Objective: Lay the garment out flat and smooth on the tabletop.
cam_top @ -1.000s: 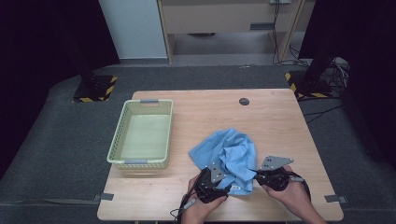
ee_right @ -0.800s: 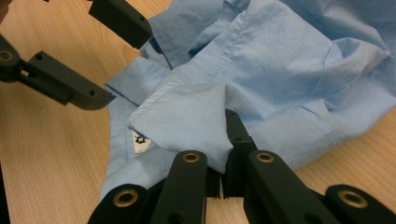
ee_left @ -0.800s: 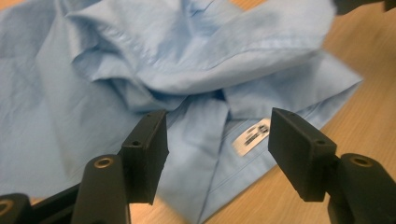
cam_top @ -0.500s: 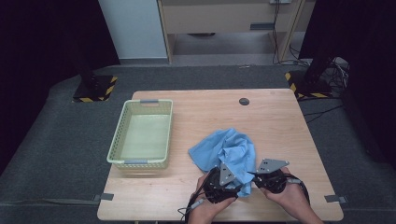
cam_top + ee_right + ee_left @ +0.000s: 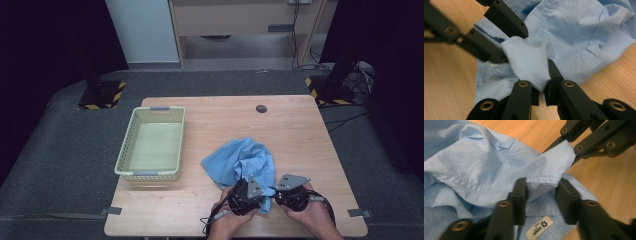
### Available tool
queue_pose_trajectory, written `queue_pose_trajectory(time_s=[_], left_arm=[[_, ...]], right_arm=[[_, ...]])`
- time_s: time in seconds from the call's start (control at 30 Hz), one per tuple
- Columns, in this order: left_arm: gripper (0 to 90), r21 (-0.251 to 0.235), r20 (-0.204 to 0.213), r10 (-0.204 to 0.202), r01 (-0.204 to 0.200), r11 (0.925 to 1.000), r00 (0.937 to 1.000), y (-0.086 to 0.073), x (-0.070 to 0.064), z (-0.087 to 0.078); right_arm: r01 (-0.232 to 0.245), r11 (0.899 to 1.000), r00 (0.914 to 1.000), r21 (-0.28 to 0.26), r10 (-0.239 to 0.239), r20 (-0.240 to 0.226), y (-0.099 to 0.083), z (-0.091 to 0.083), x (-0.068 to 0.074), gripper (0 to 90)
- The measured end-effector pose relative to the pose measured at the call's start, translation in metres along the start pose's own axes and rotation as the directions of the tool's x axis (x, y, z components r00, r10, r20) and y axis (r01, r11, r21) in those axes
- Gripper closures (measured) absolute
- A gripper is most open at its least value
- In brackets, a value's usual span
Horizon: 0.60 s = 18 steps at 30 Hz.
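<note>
We see right tongs (image 5: 539, 96) clamped on shirt (image 5: 240, 162) corner at lower centre of desk (image 5: 300, 130); left tongs (image 5: 541, 195) apart around a fold

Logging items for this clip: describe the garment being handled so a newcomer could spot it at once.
Start at the wooden table; the pale green basket sits at its left. Right of the basket, near the front edge, lies a crumpled light blue shirt, with the left gripper and right gripper at its near hem. It is the table's only cloth, with a white neck label.

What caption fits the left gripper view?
Left claw open around a blue shirt fold; right claw pinches its corner.
</note>
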<state>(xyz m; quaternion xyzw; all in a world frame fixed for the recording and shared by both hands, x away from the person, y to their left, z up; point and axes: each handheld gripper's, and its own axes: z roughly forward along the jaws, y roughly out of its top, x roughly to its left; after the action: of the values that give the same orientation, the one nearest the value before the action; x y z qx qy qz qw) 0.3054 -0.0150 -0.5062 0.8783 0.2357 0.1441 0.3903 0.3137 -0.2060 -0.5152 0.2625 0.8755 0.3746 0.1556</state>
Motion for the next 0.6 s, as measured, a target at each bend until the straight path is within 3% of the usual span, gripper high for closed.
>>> queue_pose_trajectory(time_s=[0.1, 0.2, 0.33, 0.6], left_arm=[[79.8, -0.002, -0.002, -0.002, 0.002, 1.0, 1.0, 0.003, 0.002, 0.002], [88.0, -0.013, -0.016, -0.01, 0.01, 0.9999, 0.9998, 0.006, 0.006, -0.002], [88.9, -0.042, -0.056, -0.045, 0.042, 0.9982, 0.9975, 0.007, 0.017, -0.011], [89.0, -0.043, -0.114, -0.128, 0.124, 0.9913, 0.9852, -0.006, 0.047, -0.02]], right_arm=[[-0.004, 1.0, 0.9999, 0.007, 0.004, 0.016, -0.003, 0.0, 0.0, 77.8], [-0.007, 1.0, 0.9989, 0.008, 0.007, 0.045, -0.004, -0.003, 0.001, 64.3], [-0.024, 1.0, 0.9975, 0.014, 0.023, 0.066, -0.005, -0.006, 0.001, 51.6], [-0.024, 1.0, 0.9985, 0.001, 0.024, 0.049, -0.002, -0.008, 0.007, 43.5]])
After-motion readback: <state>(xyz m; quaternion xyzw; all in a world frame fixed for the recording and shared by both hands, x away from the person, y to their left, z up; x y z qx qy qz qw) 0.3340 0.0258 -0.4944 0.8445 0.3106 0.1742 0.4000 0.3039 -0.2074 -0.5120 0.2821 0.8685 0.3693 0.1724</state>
